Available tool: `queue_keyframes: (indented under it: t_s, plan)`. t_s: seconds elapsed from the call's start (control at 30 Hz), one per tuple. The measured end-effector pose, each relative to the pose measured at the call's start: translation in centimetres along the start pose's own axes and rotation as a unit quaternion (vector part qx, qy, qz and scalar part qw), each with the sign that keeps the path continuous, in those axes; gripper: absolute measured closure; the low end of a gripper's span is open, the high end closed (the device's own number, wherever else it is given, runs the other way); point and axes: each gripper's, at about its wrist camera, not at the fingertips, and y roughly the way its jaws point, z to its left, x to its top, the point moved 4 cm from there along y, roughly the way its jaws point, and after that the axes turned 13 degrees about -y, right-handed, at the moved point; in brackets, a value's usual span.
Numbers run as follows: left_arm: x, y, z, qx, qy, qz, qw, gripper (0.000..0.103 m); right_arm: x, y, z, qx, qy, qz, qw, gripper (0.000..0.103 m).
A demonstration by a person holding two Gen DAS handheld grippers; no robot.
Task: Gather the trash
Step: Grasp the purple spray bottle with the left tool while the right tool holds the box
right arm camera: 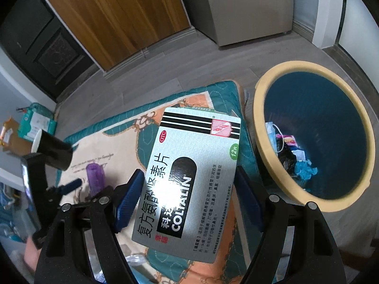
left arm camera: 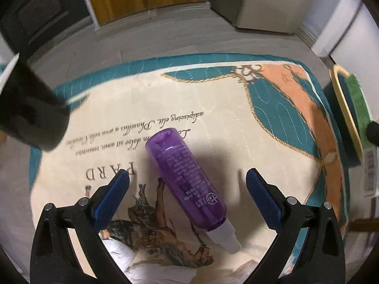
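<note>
- left gripper (left arm camera: 187,177) hangs wide open over the purple see-through plastic bottle with a white cap (left arm camera: 187,177), nothing held. The bottle lies flat on the printed teal-and-cream quilted mat (left arm camera: 213,99) on the floor, right between the blue pads but apart from both. Its long axis runs at a slant to the jaw line, cap end nearest the camera, so I'd guess a bit of wrist roll before squeezing.
- right gripper (right arm camera: 187,184) is clamped across the grey-white cardboard medicine box (right arm camera: 189,184), pads on both long edges.
- round bin with a cream rim and dark teal inside (right arm camera: 258,123) sits just right of the box, so the right hand looks closest for the drop. It already has scraps in it.
</note>
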Motion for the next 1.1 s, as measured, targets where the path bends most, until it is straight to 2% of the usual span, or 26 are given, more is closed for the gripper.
queue_keyframes:
  t_s: [0.17,0.2,0.27,0.33,0.4,0.47,0.57,0.83,1.1]
  plan:
    - [0.1,0.0,0.2,0.004,-0.009,0.001,1.0,0.007,0.5,-1.0,-0.3,0.008,0.001,-0.014,1.0,0.026]
    - [0.1,0.1,0.2,0.004,-0.009,0.003,0.9999,0.01,0.6,-1.2,-0.4,0.009,0.002,-0.017,1.0,0.026]
    - [0.0,0.3,0.1,0.001,-0.007,0.014,0.9999,0.02,0.7,-1.4,-0.5,0.01,0.006,-0.02,1.0,0.026]
    - [0.1,0.4,0.1,0.0,-0.001,0.021,0.9998,0.039,0.7,-1.6,-0.7,0.01,0.009,-0.021,1.0,0.026]
    - [0.0,0.5,0.0,0.001,0.007,0.023,0.9997,0.05,0.7,-1.6,-0.9,0.009,0.01,-0.023,1.0,0.026]
    - [0.1,0.3,0.0,0.001,0.014,0.02,0.9997,0.055,0.7,-1.7,-0.9,0.008,0.01,-0.024,1.0,0.026]
    - [0.0,-0.1,-0.3,0.002,0.018,0.013,0.9998,0.067,0.7,-1.8,-0.9,0.008,0.01,-0.026,1.0,0.026]
    - [0.8,-2.3,-1.4,-0.017,0.024,-0.016,0.9994,0.07,0.8,-2.0,-1.1,0.009,0.015,-0.03,0.999,0.026]
    - [2.1,-6.5,-4.7,-0.044,0.068,-0.084,0.9932,0.071,1.6,-3.9,-3.3,0.011,0.048,-0.055,0.997,0.026]
